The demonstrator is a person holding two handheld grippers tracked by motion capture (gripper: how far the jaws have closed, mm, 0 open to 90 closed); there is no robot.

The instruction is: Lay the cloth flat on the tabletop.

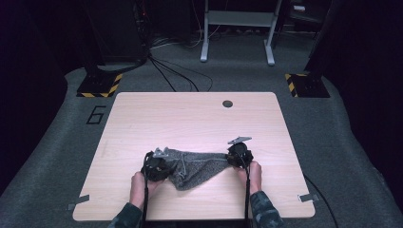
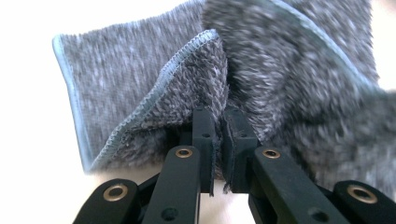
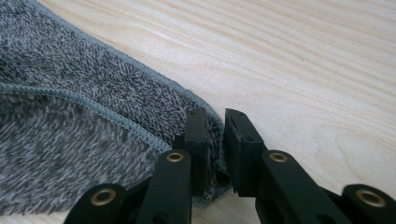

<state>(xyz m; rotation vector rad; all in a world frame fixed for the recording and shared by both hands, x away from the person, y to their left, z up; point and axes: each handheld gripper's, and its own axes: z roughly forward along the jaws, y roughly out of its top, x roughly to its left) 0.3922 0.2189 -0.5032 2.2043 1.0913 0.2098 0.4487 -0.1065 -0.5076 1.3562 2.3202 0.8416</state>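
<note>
A grey fleecy towel (image 1: 197, 166) with a pale stitched hem lies crumpled on the near half of the light wooden table (image 1: 190, 118), stretched between the person's two hands. The left gripper (image 1: 155, 167) sits at the cloth's left end; in the left gripper view its jaws are pressed together on a bunched fold of the towel (image 2: 261, 79), pile squeezed between the pads. The right gripper (image 1: 239, 155) sits at the right end, and the right gripper view shows its jaws pinching the hemmed corner of the towel (image 3: 84, 126), with bare wood grain (image 3: 303, 70) just beside it. On the grey carpet to the left of the table a large dark "6" (image 1: 97, 115) is marked on the floor.
</note>
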